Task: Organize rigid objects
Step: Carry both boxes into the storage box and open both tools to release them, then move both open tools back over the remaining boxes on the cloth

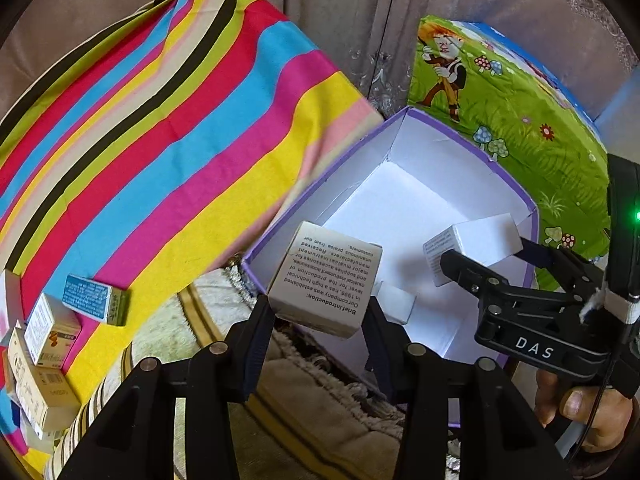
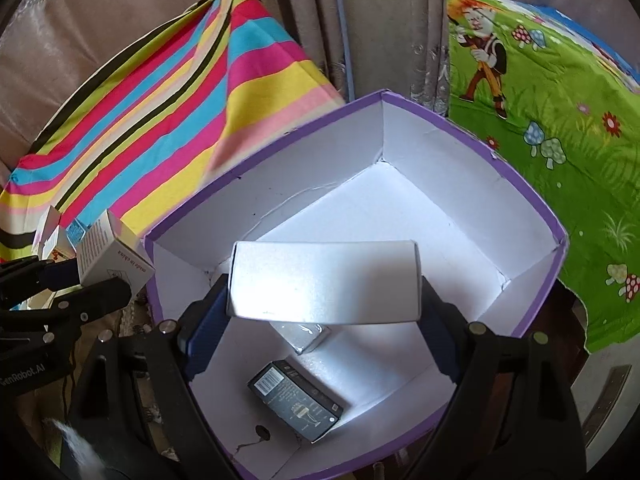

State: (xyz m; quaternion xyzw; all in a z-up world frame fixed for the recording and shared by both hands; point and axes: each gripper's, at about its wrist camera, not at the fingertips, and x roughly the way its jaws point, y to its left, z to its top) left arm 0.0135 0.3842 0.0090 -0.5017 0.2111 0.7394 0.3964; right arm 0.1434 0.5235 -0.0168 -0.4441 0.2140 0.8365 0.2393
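A purple-rimmed white storage box stands open between two cloth-covered surfaces. My left gripper is shut on a white carton with printed text, held over the box's near left wall; it also shows in the right wrist view. My right gripper is shut on a plain white carton, held above the inside of the box; the left wrist view shows it too. Inside lie a black carton and a small silvery carton.
Several small cartons and a blue one lie on the striped cloth at the left. A green cartoon-print cloth covers the surface at the right. Curtains hang behind. A patterned rug lies below.
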